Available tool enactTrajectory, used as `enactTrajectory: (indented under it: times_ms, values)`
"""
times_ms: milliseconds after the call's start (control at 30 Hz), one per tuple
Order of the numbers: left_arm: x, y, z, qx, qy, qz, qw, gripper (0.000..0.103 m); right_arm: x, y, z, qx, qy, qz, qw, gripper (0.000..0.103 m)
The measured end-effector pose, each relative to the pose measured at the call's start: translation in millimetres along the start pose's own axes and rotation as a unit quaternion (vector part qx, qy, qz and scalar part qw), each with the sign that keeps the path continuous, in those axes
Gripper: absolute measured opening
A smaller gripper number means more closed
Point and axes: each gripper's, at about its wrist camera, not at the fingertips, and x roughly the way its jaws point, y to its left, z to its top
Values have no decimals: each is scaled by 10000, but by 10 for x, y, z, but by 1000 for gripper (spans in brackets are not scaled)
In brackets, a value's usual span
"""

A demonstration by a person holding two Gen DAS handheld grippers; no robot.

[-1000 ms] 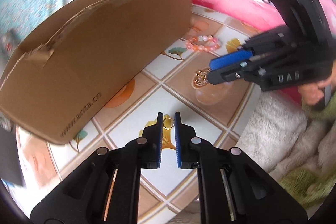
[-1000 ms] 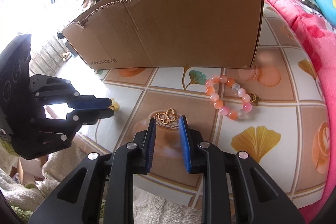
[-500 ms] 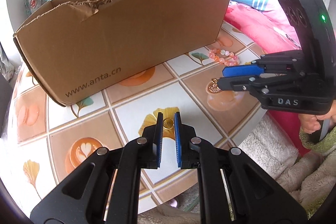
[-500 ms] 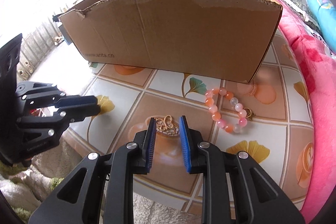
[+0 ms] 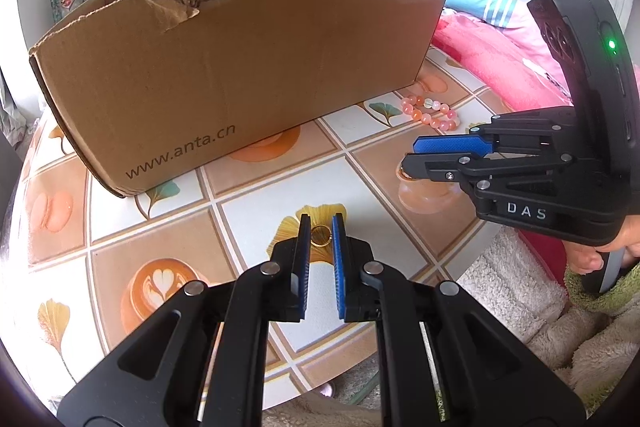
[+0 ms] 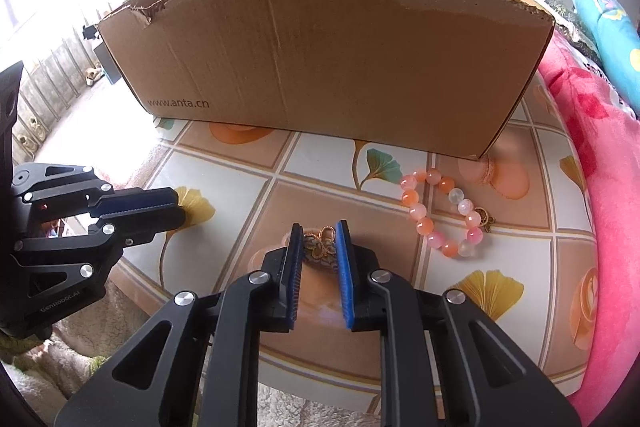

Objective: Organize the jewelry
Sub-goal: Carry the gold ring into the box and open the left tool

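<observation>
Pinching a small gold ring (image 5: 320, 235) at its very fingertips, the left gripper (image 5: 320, 233) stands near the front edge of the table (image 5: 260, 211); the hold is shallow, so I judge a jolt or roll of the wrist could pop the ring out and over that edge onto the fleece blanket (image 5: 516, 291). The right gripper (image 6: 319, 241) is closing its jaws around a gold filigree brooch (image 6: 318, 247), which sits between the blue pads (image 6: 343, 259); whether they press it yet I cannot tell (an open-work piece may twist as it lifts). The 2 grippers sit close, so crossing paths risks a knock. The cardboard box (image 6: 328, 67) has a tall, torn front wall to clear. The bead bracelet (image 6: 444, 215) lies near the box's right corner, beside the pink quilt (image 6: 592, 147).
</observation>
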Motion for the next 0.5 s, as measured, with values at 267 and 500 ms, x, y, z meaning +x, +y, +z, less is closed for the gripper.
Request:
enactTrajectory:
  times_ms: [267, 500]
  values:
    - [-8, 1, -7, -4, -33, -13, 10000, 10, -14, -34, 10, 17, -6, 33, 10000, 17]
    - [-57, -11, 3, 23, -95, 40, 9999, 10, -114, -69, 6, 32, -128, 63, 9999, 17]
